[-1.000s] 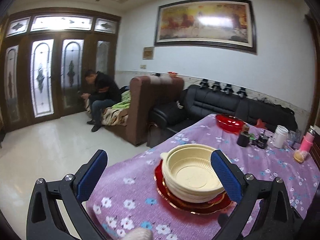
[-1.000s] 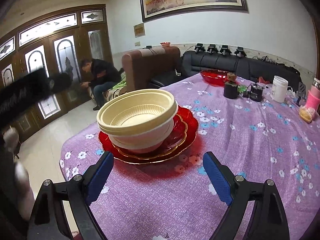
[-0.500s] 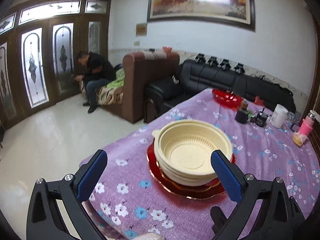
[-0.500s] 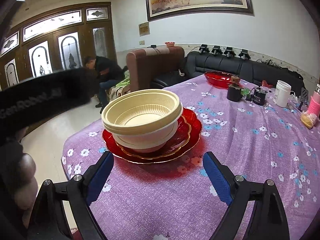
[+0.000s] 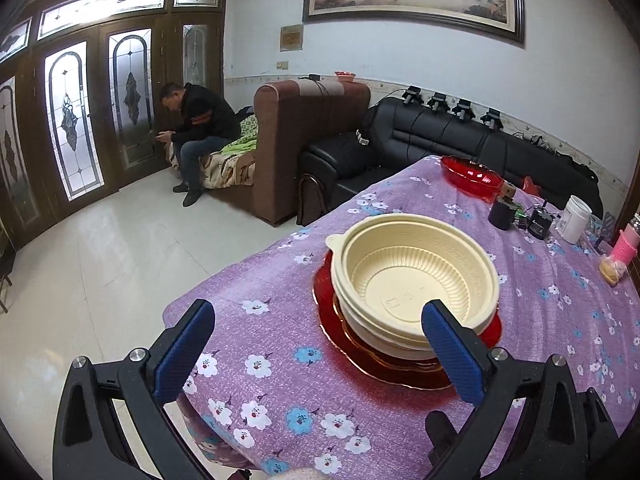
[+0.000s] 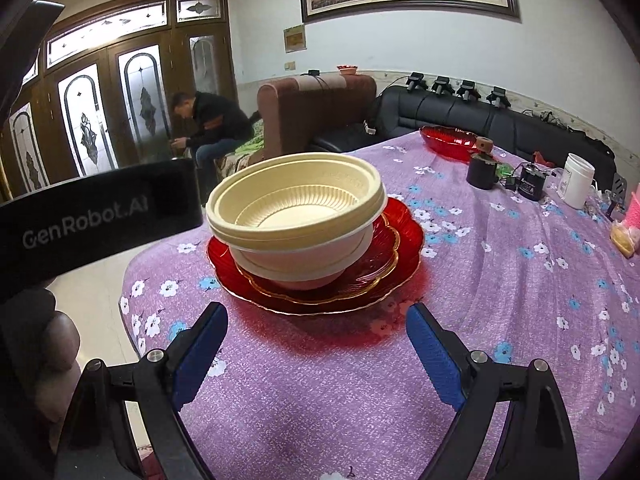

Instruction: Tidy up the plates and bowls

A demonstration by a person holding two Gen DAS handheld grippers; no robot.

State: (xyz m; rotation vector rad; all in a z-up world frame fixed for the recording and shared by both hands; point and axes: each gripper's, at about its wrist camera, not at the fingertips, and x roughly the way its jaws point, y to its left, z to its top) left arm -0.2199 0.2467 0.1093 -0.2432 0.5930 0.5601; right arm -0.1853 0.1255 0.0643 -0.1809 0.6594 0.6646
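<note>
Beyond my table's floral cloth (image 5: 280, 320) sat a man (image 5: 200, 128) on a brown sofa (image 5: 312, 136), beside a black sofa (image 5: 440, 140); a white jar (image 5: 575, 219) and black cup (image 5: 502, 213) stood near the far edge.

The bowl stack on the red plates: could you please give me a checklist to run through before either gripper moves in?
1. Left gripper open, empty: ok.
2. Right gripper open, empty: ok.
3. Bowls nested on red plates: ok.
4. Bowls sit level: not ok, top bowl tilts slightly.
5. Red dish far across the table, not yet stacked: not ok.
6. Cloth between right gripper and plates bare: ok.
</note>
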